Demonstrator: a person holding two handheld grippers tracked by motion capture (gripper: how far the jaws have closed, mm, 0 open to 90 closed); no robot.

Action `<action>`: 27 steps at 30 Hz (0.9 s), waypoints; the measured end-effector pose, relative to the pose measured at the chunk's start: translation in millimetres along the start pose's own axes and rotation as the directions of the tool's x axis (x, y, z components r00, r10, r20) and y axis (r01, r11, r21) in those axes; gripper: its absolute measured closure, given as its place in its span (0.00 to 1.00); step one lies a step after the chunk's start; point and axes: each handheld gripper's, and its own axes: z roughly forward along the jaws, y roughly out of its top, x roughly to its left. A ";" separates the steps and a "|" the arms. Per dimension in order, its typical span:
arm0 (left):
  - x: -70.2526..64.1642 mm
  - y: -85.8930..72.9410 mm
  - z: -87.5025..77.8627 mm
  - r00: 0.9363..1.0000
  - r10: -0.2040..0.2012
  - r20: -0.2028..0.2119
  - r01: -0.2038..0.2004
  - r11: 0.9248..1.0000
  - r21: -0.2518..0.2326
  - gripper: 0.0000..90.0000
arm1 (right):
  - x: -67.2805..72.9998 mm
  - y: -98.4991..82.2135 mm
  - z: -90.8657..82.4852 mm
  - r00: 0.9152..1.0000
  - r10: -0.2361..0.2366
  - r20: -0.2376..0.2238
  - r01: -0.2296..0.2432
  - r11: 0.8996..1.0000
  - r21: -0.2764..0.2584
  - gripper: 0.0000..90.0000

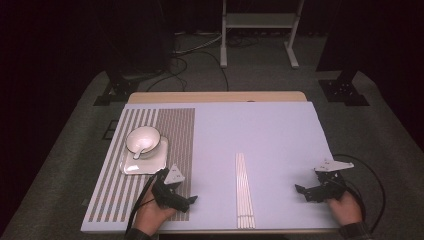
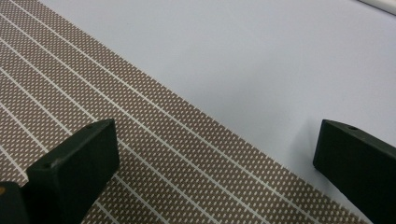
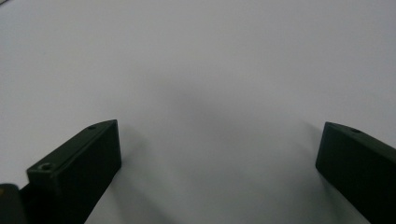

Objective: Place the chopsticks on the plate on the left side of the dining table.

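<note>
No readable text, labels, brands, numbers or signs on anything in these views

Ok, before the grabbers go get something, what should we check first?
1. Left gripper jaws open, nothing between them: ok.
2. Right gripper jaws open, nothing between them: ok.
3. Chopsticks lie in a neat bundle between both grippers, untouched: ok.
4. Bowl upright on the square plate, spoon inside: ok.
5. Plate sits fully on the striped mat: ok.
6. Whether the chopsticks are loose or stuck together: cannot tell.
</note>
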 end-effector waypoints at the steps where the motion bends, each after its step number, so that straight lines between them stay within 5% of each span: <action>1: 0.0 0.0 0.0 1.000 0.000 0.000 0.000 1.000 0.000 0.00 | 0.0 0.0 0.0 1.000 0.000 0.000 0.000 1.000 0.000 0.00; 27: -5.8 9.4 0.3 0.999 -0.033 0.020 0.033 0.999 -0.025 0.00 | -0.1 0.0 0.0 1.000 0.001 0.000 -0.001 1.000 0.000 0.00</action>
